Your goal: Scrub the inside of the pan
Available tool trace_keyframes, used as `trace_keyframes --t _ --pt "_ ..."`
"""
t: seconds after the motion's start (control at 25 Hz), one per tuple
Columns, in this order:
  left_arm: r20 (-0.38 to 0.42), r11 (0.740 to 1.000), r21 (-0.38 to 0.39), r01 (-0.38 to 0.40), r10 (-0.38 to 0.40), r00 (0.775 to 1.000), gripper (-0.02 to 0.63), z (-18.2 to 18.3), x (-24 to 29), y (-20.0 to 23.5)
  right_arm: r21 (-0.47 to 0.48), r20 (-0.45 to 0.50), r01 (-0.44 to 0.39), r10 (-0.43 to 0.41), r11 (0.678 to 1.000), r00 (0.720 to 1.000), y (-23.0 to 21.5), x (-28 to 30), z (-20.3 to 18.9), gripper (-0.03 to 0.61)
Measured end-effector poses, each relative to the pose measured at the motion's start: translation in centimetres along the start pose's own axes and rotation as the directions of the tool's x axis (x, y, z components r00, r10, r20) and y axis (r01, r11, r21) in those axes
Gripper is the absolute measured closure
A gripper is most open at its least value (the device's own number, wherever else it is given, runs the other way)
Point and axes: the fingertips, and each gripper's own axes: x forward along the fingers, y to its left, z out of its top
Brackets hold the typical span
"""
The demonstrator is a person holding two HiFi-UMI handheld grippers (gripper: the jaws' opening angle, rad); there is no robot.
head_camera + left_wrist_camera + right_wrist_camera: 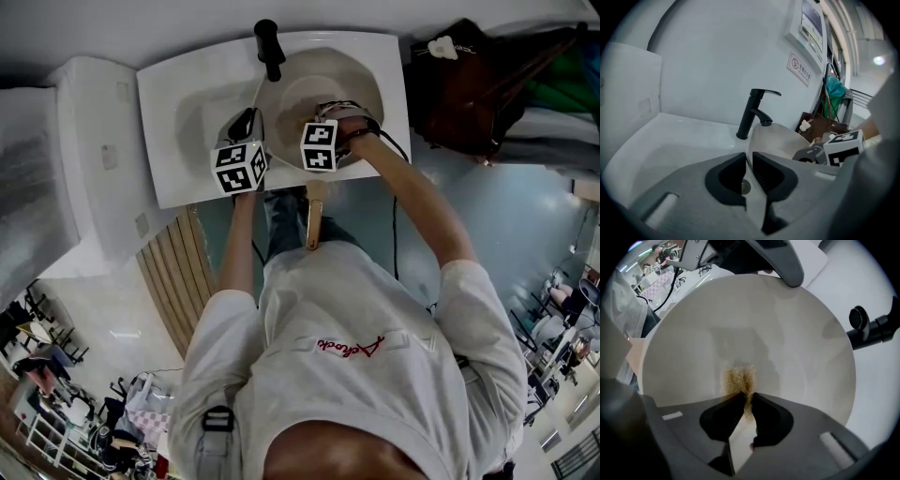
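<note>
A pale round pan (349, 77) with a wooden handle (314, 217) rests tilted in the white sink (187, 122). My left gripper (749, 157) is shut on the pan's thin rim (751, 140) at its left side, seen from above as the left gripper (246, 127). My right gripper (747, 397) points steeply down into the pan (797, 348) and is shut on a tan fibrous scrubber (739, 379), whose tuft presses on the pan's inside. In the head view the right gripper (328, 117) is over the pan's middle, its tips hidden under its marker cube.
A black faucet (270, 47) stands at the sink's back edge, just behind the pan; the faucet (752, 115) also rises beyond the left jaws. A dark bag (487, 84) sits right of the sink. A wall with a sign (799, 69) is close behind.
</note>
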Motion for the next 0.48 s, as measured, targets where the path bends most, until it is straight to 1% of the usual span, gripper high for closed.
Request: trace_keyframes --t 0.24,0.48 --pt "0.0 1.0 0.001 0.002 -0.002 1.0 0.569 -0.1 -0.1 -0.1 -0.023 0.009 0.002 -0.002 1.0 1.0 0.1 -0.2 2.0 0.515" --pt "-0.002 1.0 0.003 0.006 -0.006 1.0 0.569 0.0 -0.1 -0.1 -0.019 0.022 0.004 -0.004 1.0 1.0 -0.7 -0.3 3.3 0.514"
